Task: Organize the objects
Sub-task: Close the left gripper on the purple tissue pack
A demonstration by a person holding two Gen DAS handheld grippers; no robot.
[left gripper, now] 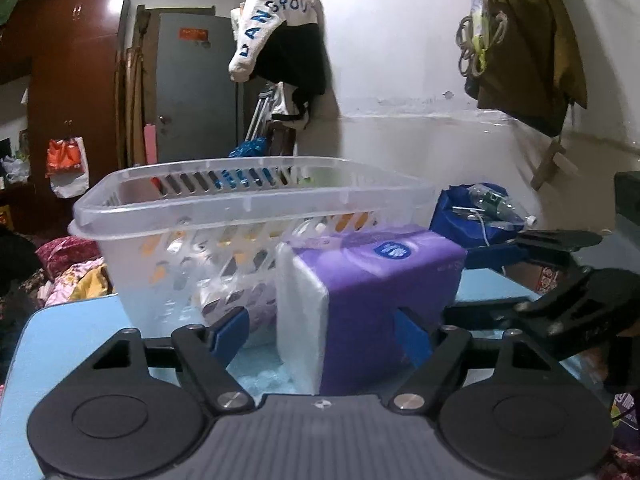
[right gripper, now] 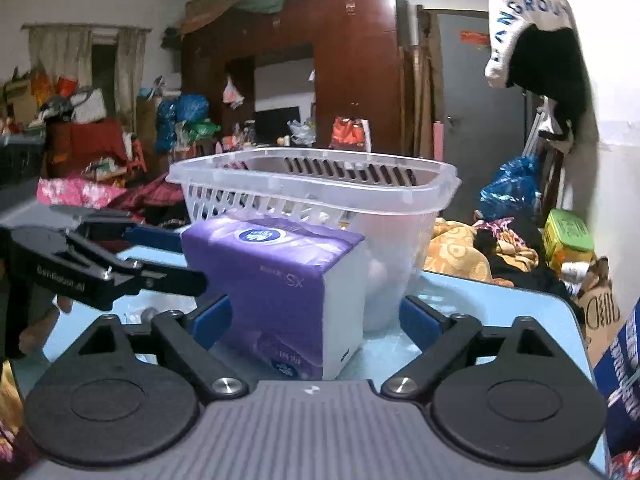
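A purple tissue pack (left gripper: 372, 296) stands on the light blue table (left gripper: 76, 332), touching the front of a clear slotted plastic basket (left gripper: 224, 220). My left gripper (left gripper: 322, 330) is open, its blue pads on either side of the pack's near end. My right gripper (right gripper: 316, 318) is open around the same pack (right gripper: 280, 284) from the other side, with the basket (right gripper: 320, 192) behind it. Each gripper shows in the other's view: the right one (left gripper: 560, 280) and the left one (right gripper: 100, 256). White items lie inside the basket, blurred through its wall.
A blue bag with a plastic bottle (left gripper: 480, 208) lies behind the table on the right. Piles of clothes (right gripper: 472, 248) and bags lie beyond the table's far edge. A brown wardrobe (right gripper: 352, 60) and a grey door (left gripper: 192, 88) stand at the back. Clothes hang on the white wall (left gripper: 400, 60).
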